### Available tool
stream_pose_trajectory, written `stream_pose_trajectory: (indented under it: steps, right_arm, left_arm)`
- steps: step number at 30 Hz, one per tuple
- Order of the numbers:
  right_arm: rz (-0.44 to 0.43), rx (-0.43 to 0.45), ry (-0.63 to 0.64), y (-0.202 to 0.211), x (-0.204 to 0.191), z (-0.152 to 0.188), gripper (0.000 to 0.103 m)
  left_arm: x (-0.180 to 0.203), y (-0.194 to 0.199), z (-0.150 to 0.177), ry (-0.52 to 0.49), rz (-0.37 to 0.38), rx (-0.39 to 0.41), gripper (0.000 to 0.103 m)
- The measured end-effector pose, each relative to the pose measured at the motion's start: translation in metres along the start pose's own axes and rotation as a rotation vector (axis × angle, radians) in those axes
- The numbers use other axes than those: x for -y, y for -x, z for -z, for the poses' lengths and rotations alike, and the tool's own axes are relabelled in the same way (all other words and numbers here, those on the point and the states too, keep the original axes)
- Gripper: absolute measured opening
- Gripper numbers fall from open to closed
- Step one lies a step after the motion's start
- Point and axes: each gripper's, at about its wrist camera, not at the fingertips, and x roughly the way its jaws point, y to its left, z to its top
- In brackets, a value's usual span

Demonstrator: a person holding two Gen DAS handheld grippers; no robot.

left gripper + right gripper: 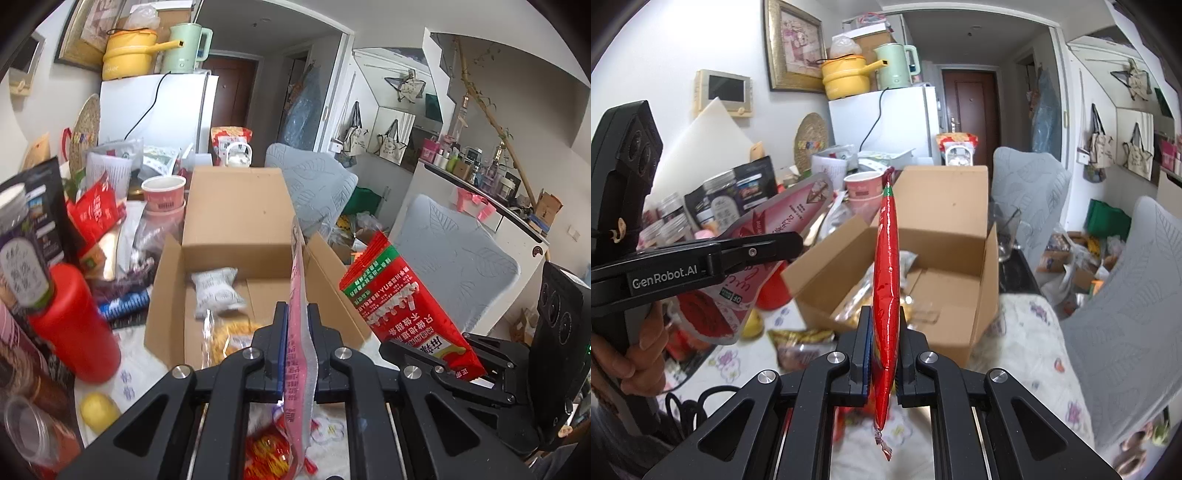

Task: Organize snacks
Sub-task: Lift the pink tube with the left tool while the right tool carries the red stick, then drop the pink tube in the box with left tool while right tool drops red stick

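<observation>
In my left wrist view, my left gripper (297, 325) has its jaws squeezed tight on a pink packet (301, 295). The packet stands on its edge, so I see it thin, running up toward 12 o'clock. Just past it, at 12 o'clock, sits the open cardboard box (236, 218) on the tabletop (129, 373). A white snack bag (216, 291) already lies inside. At 3 o'clock my right gripper (476, 363) holds a red packet (399, 302) by its bottom end. I think I hold both up high so they can go over the box wall.

In my right wrist view, my right gripper (884, 332) has its jaws shut on the red packet (886, 280), seen edge-on. The box (945, 206) is straight ahead at 12 o'clock, flaps open, with snacks inside. At 9 o'clock my left gripper (790, 242) grips the pink packet (753, 251), and my hand (631, 354) holds the handle. More snacks wait on the tabletop (1027, 332) at 7 o'clock.
</observation>
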Motion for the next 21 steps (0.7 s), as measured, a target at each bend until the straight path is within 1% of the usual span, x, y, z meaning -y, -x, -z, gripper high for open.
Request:
stream_pose_trajectory:
  steps: [8, 12, 17, 21]
  right_arm:
    - [0.0, 0.021, -0.003, -0.032, 0.017, -0.033, 0.01]
    - [0.01, 0.021, -0.007, -0.051, 0.025, -0.047, 0.01]
    - [-0.008, -0.001, -0.04, -0.073, 0.038, -0.06, 0.009]
    - [0.019, -0.003, -0.05, -0.09, 0.045, -0.071, 0.01]
  left_arm:
    - [-0.006, -0.022, -0.039, -0.029, -0.009, 0.052, 0.009]
    - [-0.011, -0.039, -0.053, -0.025, 0.002, 0.062, 0.009]
    - [-0.017, -0.067, -0.065, -0.019, -0.016, 0.057, 0.009]
    - [-0.024, -0.087, -0.074, -0.005, -0.033, 0.058, 0.009]
